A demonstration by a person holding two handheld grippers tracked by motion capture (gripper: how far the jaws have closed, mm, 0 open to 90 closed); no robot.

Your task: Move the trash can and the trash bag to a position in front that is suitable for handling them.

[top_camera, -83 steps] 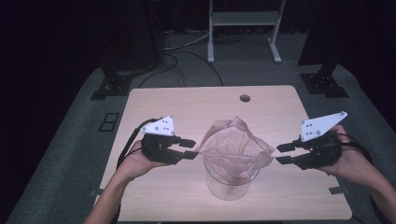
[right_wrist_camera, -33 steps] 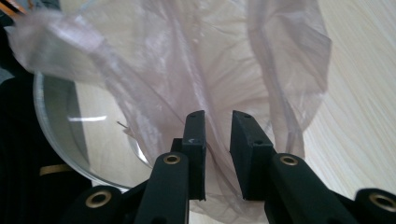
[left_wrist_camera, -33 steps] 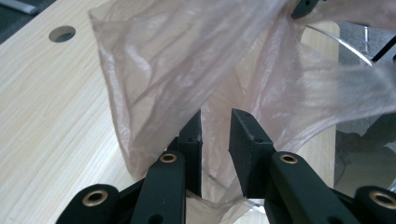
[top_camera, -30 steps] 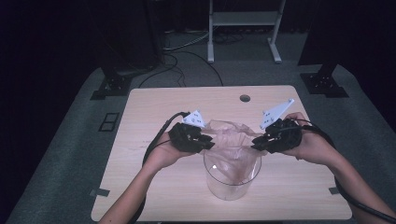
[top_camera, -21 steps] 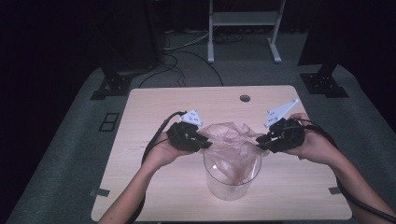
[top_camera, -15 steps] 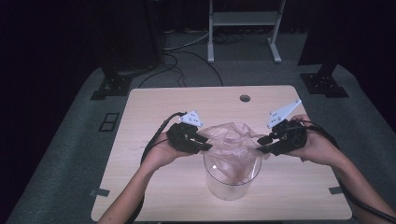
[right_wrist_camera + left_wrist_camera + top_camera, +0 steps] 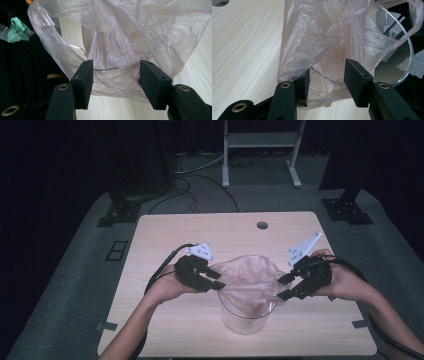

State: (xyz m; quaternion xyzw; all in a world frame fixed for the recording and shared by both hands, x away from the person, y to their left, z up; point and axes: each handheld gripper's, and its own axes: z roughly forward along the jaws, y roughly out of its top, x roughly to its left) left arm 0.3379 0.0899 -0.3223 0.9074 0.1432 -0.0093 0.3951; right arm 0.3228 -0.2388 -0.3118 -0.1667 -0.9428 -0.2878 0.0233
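Clear container rim largely veiled by pinkish plastic bag. Person's forearms cut by high view's bottom edge. Green scrap behind bag, too blurred to identify.

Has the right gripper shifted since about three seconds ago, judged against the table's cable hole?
Yes. The right gripper has come inward from the table's right edge to the clear container's rim, nearer the cable hole. Its jaws have just been opening, bag film between them.

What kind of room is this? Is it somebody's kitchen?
Probably not a kitchen: it looks like a lab or recording studio. A lone wooden table stands on grey carpet, dark curtains hang around it, and cables trail across the floor.
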